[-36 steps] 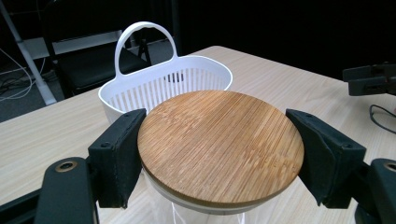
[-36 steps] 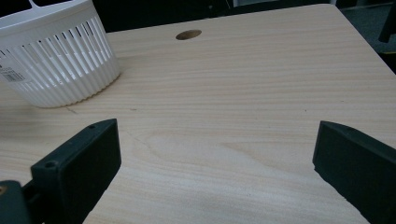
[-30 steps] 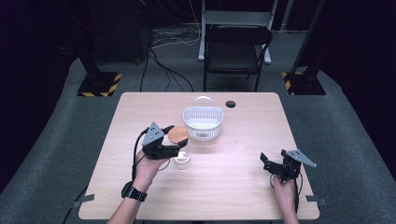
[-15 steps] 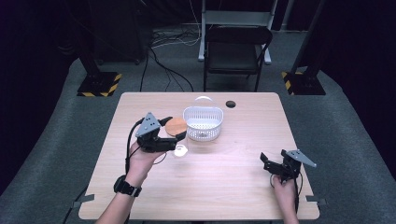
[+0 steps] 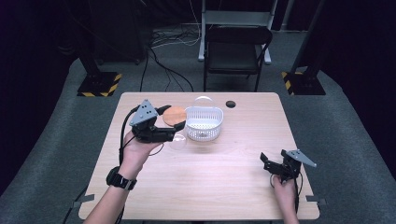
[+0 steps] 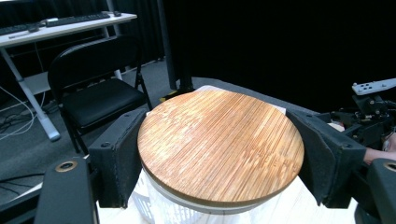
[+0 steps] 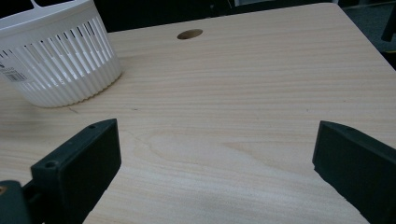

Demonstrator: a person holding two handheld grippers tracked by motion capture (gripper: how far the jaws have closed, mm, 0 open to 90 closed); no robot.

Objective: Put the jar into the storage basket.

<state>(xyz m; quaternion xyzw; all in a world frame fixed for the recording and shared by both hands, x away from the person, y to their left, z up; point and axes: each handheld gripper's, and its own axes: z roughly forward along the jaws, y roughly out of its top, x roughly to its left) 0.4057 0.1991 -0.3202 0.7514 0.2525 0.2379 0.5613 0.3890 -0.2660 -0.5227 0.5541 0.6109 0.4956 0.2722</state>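
Hands at a wooden table (image 5: 224, 186): since a second ago the left gripper (image 5: 173, 133) has lifted a bamboo-lidded jar (image 5: 174, 116) off the tabletop, now beside the white basket (image 5: 203, 122), likely its destination. Its jaws clamp the jar's lid rim on both sides. Right gripper (image 5: 273, 163) rests near the table's edge, jaws apart, empty.

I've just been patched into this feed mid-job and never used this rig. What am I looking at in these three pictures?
A person sits at a wooden table, holding a two-jawed claw in each hand. The overhead picture looks down from above. The other two come from cameras riding on each claw. The left claw is clamped on a jar with a round bamboo lid, lifted beside the white basket. The right claw rests open and holds nothing, near the table's front edge.
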